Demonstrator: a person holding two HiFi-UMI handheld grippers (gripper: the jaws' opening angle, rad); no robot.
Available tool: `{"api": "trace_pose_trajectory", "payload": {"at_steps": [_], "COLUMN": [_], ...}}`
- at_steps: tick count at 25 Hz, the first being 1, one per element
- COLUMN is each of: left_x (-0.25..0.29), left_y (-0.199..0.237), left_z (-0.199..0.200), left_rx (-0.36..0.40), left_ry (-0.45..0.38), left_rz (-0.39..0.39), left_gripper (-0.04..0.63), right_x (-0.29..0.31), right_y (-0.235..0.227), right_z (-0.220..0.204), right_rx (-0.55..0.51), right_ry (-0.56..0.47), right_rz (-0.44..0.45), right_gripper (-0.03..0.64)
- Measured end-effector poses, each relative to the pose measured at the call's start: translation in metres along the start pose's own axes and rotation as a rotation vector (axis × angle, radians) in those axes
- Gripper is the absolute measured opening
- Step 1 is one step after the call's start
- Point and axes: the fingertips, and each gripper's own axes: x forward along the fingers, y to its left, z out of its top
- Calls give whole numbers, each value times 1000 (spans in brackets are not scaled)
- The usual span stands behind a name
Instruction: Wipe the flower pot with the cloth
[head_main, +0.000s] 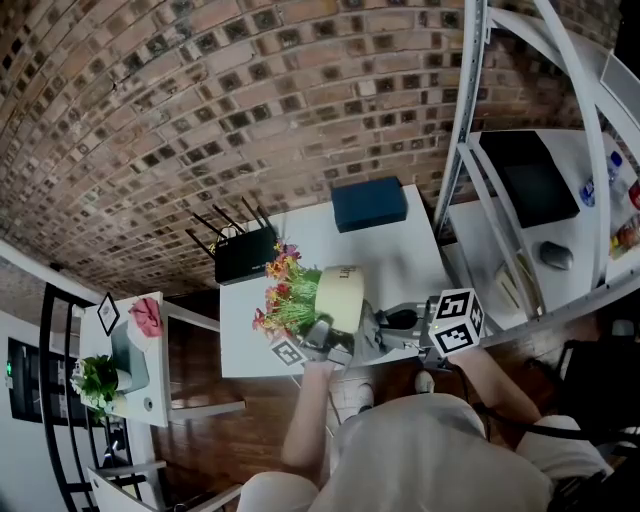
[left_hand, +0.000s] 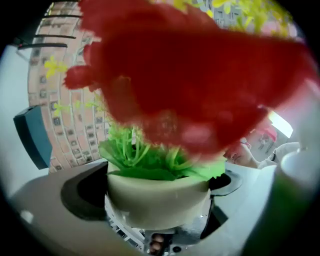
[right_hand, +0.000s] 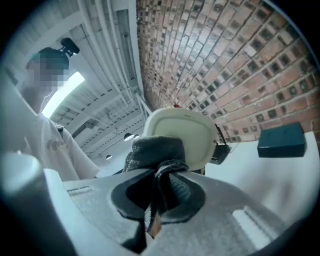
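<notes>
A cream flower pot (head_main: 340, 295) with red, yellow and green artificial flowers (head_main: 285, 290) is held tipped on its side above the white table's (head_main: 400, 255) front edge. My left gripper (head_main: 316, 340) is shut on the pot. In the left gripper view the pot (left_hand: 160, 205) fills the space between the jaws of the left gripper (left_hand: 155, 192), with blurred red blooms (left_hand: 190, 75) above it. My right gripper (head_main: 395, 325) is shut on a grey knitted cloth (right_hand: 156, 152). The cloth is bunched against the pot's pale underside (right_hand: 187, 132).
A black router (head_main: 245, 255) and a dark blue box (head_main: 369, 203) lie further back on the table. A side table (head_main: 150, 400) at left holds a small plant (head_main: 97, 380) and a pink item (head_main: 146, 316). At right, a white metal shelf frame (head_main: 468, 150) stands beside a desk with a mouse (head_main: 556, 256).
</notes>
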Motion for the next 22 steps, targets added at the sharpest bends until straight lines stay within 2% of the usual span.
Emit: {"api": "trace_pose_trajectory", "payload": {"at_steps": [2,4,6,8,11,14,17,20,22], "left_x": [-2,-4,-5,-4,0,3,0,-11,-26], "left_y": [2,2,0,-6,-13,-9,5,25,44], "left_z": [3,2,-3,-10,-16,-19,-23,-24,-17], "left_rx": [2,-5,-17,-26,-34,-23,24,103,172], "left_ry": [-4,-1,9,22,20,27,76,132,145], "left_rz": [13,13,2,-18,-37,-14,59,181,308], "left_gripper": [630,630,630,630,630,630,630,630,630], "right_x": [-1,-8,-20,-32,-34,-22,-8,-10,-22], "right_y": [20,25,11,-17,-57,-73,-58,-40,-40], "right_z": [10,31,55,67,50,4,-23,-9,8], "right_rx": [-77,-123,-142,-150,-107,-55,4,90,102], "right_ry": [-2,-49,-121,-164,-131,-21,-2,-144,-244], "right_rz": [22,-3,-100,-236,-350,-365,-288,-220,-245], "right_gripper": [2,2,2,2,2,2,2,2,2]}}
